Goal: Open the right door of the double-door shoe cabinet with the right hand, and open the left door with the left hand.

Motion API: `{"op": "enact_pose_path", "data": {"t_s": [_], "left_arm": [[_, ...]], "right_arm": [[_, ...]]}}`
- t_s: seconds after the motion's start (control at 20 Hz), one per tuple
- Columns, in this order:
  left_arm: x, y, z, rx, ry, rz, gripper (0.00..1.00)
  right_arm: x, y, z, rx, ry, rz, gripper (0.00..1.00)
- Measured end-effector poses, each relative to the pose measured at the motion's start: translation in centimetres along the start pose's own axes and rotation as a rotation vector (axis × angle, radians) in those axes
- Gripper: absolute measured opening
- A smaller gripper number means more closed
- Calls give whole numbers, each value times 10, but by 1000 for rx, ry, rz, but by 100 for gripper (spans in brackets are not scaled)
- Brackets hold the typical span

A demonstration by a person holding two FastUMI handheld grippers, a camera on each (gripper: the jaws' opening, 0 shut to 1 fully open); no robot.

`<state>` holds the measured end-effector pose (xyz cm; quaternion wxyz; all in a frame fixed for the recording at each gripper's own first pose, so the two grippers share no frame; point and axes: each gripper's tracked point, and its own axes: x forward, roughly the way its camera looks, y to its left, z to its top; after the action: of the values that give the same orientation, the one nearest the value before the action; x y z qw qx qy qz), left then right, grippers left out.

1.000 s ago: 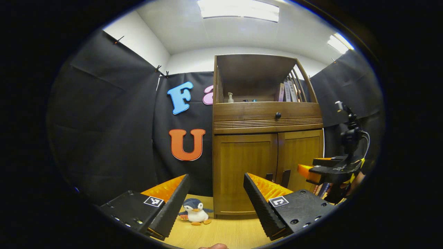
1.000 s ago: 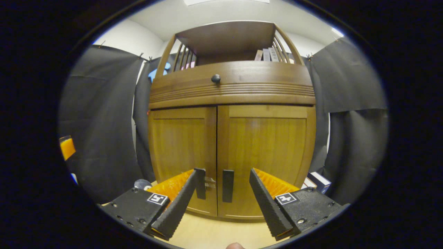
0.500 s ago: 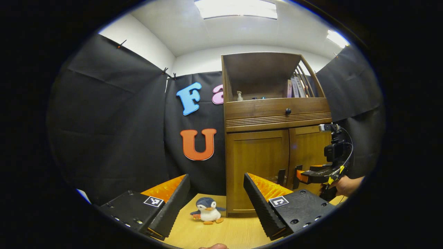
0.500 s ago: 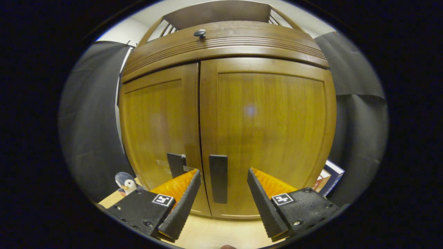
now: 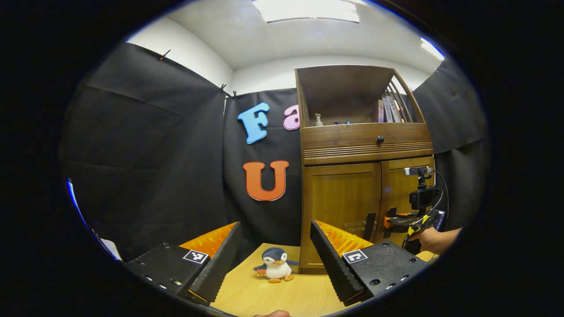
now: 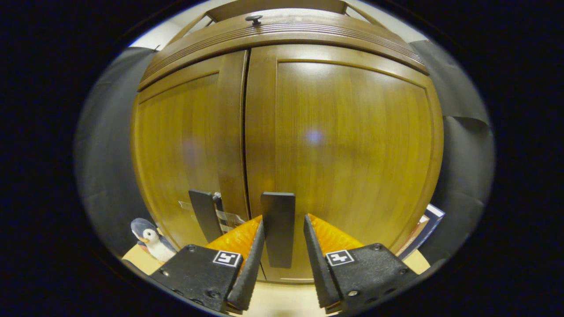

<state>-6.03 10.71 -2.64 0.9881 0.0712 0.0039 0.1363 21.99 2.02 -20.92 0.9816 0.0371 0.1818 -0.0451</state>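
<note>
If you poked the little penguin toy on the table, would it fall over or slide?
Probably it would tip. The penguin toy looks like soft plush, so it is likely light and squashy, not breakable. It stands upright on small feet on the smooth wooden table, beside the cabinet, so a nudge might also slide it a little.

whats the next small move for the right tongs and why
Probably close the right tongs fully onto the right door handle, then pull. The handle stands between the fingers, which look narrowed around it but not clearly pressing, and both cabinet doors are shut. The left tongs hang open, away from the cabinet.
</note>
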Motion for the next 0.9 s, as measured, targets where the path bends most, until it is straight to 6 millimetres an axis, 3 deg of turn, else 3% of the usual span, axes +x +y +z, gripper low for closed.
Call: {"op": "enact_pose_path", "data": {"t_s": [0.1,0.3,0.5,0.9], "left_arm": [[1,3,2,-3,-1,2,95],[6,1,0,-16,0,-20,95],[14,-12,-2,-30,-3,-62,95],[27,-51,-7,-56,-10,-177,95]], "right_arm": [[0,0,0,-4,-3,-17,42],[-2,1,-2,15,12,-9,33],[-23,-2,-7,19,26,7,31],[-83,-16,-20,14,21,26,30]]}}
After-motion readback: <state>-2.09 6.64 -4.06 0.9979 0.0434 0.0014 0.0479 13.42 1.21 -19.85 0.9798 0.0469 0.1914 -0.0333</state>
